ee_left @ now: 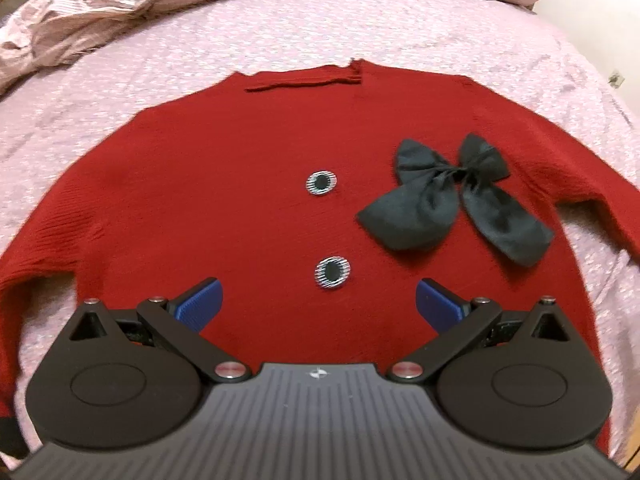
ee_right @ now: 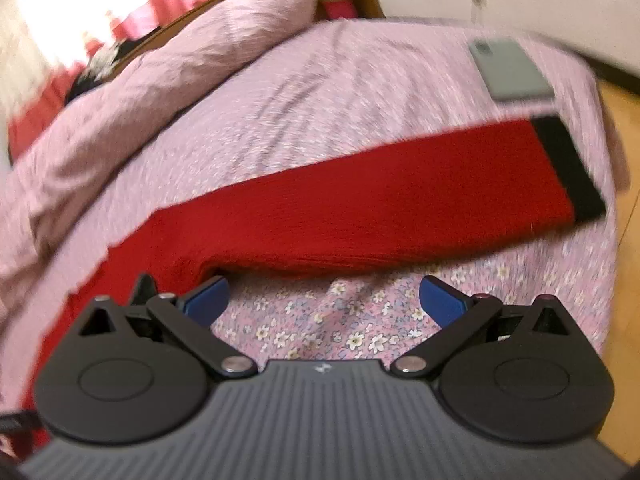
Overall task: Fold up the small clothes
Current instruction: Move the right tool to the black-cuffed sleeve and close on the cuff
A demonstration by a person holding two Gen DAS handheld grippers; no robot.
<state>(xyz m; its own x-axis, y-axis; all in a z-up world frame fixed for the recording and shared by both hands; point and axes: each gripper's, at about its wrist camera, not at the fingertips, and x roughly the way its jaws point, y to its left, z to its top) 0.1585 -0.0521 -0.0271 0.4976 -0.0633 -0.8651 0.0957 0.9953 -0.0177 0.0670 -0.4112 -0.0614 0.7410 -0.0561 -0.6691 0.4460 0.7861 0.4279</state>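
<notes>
— Where was the sweater?

— The red sweater (ee_left: 248, 208) lay flat on the bed, on the pink flowery sheet (ee_left: 280, 40). Its front faced up. It had two shiny round buttons (ee_left: 321, 182) down the middle and a big black bow (ee_left: 452, 200) to one side. The collar (ee_left: 304, 78) pointed away from the camera, toward a bunched-up pink blanket (ee_left: 120, 0).

— And what about the left gripper (ee_left: 318, 304)?

— It hung over the bottom part of the sweater. Its two blue fingers (ee_left: 200, 306) were spread wide apart, with nothing between them.

— What did the right one see?

— The right gripper (ee_right: 324, 300) was over by one sleeve (ee_right: 360, 208). The sleeve stretched out straight across the sheet and ended in a black cuff (ee_right: 568, 168). This gripper was wide open too and held nothing. Only flowery sheet showed between its fingers, and the sleeve lay just past the tips.

— Anything else on the bed?

— A grey phone (ee_right: 512, 70) lay near the far corner, beyond the cuff. The picture there was blurry.
</notes>
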